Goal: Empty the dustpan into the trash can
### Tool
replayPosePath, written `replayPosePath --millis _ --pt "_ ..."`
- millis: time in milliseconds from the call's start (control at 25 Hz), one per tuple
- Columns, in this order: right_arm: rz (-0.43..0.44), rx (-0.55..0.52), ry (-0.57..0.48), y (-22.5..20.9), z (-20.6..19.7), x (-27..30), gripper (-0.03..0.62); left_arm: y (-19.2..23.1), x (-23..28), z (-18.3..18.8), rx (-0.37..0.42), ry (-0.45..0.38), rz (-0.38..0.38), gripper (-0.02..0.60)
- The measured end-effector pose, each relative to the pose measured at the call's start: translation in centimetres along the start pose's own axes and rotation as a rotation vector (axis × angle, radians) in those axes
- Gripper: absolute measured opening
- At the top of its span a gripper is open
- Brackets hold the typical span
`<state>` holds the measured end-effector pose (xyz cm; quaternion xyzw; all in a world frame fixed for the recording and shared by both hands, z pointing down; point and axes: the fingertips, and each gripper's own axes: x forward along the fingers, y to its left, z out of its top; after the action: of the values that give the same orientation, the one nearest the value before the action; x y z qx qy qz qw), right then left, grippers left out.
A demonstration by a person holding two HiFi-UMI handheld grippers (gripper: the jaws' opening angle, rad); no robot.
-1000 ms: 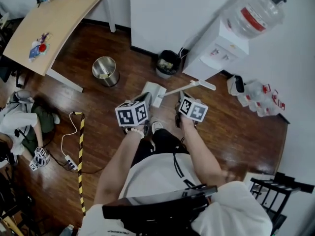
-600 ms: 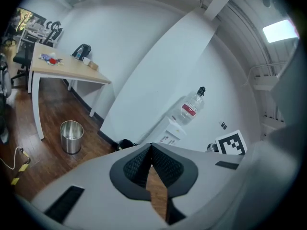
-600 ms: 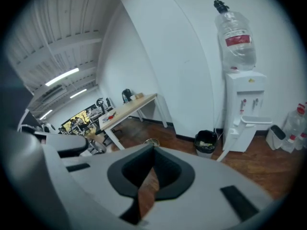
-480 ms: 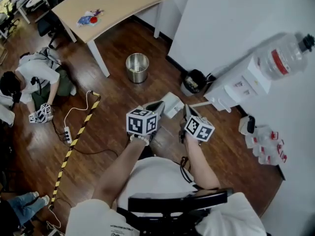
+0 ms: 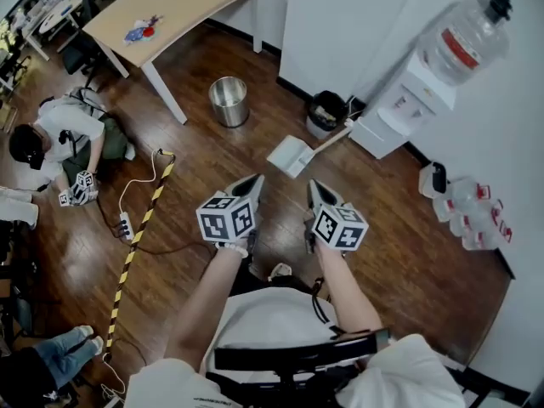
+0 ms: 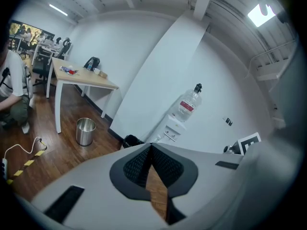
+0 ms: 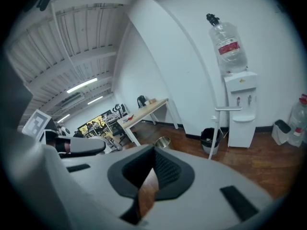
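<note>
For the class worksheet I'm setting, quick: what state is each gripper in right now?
Left gripper: closed, holding nothing.
Right gripper: closed, holding nothing.

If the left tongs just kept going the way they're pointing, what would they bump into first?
Most likely the white dustpan lying on the wooden floor just ahead of the left tongs; the black bin stands beyond it. Depth is hard to judge, so they might touch floor short of it.
</note>
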<state>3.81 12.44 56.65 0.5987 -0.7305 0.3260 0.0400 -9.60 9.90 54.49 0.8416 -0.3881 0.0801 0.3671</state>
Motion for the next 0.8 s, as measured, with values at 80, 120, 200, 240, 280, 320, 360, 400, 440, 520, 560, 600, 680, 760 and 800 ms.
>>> replayPosePath --millis 80,120,200,240,280,320,360,400,440,520,560,600,680,760,800 --pt "-0.004 0.005 -0.017 0.4 -0.2 -2.0 0.002 -0.6 -1.0 -1.1 -0.001 0.005 -0.005 -0.008" --pt "-0.010 0.007 -0.029 0.6 -0.2 -2.8 0.002 -0.9 -1.3 -1.5 0.000 0.008 -0.010 -0.008" --pt "-0.023 0.016 -0.048 0.8 -0.1 -3.9 0.002 -1.2 -1.7 -2.2 -0.003 0.015 -0.018 -0.008" --pt "-0.027 0.027 -0.055 0.9 -0.1 -4.1 0.002 -1.3 -1.8 -2.4 -0.007 0.019 -0.022 -0.008" --pt "-0.029 0.042 -0.059 1.1 -0.1 -4.2 0.002 -1.4 -2.0 -2.5 -0.008 0.024 -0.025 -0.007" --pt "-0.030 0.055 -0.062 1.3 -0.1 -4.3 0.002 -1.5 -2.1 -2.4 -0.005 0.030 -0.030 -0.008" --pt "-0.033 0.061 -0.064 1.6 -0.2 -4.2 0.002 -1.6 -2.3 -2.3 0.003 0.034 -0.035 -0.007" --pt "-0.036 0.063 -0.065 1.9 -0.2 -4.1 0.002 -1.6 -2.4 -2.1 0.011 0.037 -0.041 -0.008" --pt "-0.040 0.062 -0.067 2.3 -0.3 -3.8 0.002 -1.4 -2.7 -1.9 0.017 0.037 -0.046 -0.008" --pt "-0.041 0.060 -0.072 3.3 -0.4 -3.1 0.002 -0.4 -3.2 -1.2 0.018 0.032 -0.050 -0.007" --pt "-0.042 0.057 -0.072 3.8 -0.4 -2.8 0.002 0.0 -3.4 -0.9 0.018 0.030 -0.049 -0.007" --pt "-0.045 0.051 -0.073 4.2 -0.3 -2.6 0.002 0.5 -3.7 -0.6 0.020 0.027 -0.048 -0.007" --pt "-0.056 0.039 -0.081 4.7 0.0 -2.6 0.002 1.1 -4.0 0.1 0.027 0.022 -0.049 -0.006" --pt "-0.074 0.032 -0.095 4.7 0.6 -2.6 0.002 1.5 -4.1 0.7 0.027 0.015 -0.055 -0.006" --pt "-0.083 0.029 -0.100 4.7 0.8 -2.7 0.002 1.6 -4.2 1.0 0.027 0.013 -0.058 -0.006"
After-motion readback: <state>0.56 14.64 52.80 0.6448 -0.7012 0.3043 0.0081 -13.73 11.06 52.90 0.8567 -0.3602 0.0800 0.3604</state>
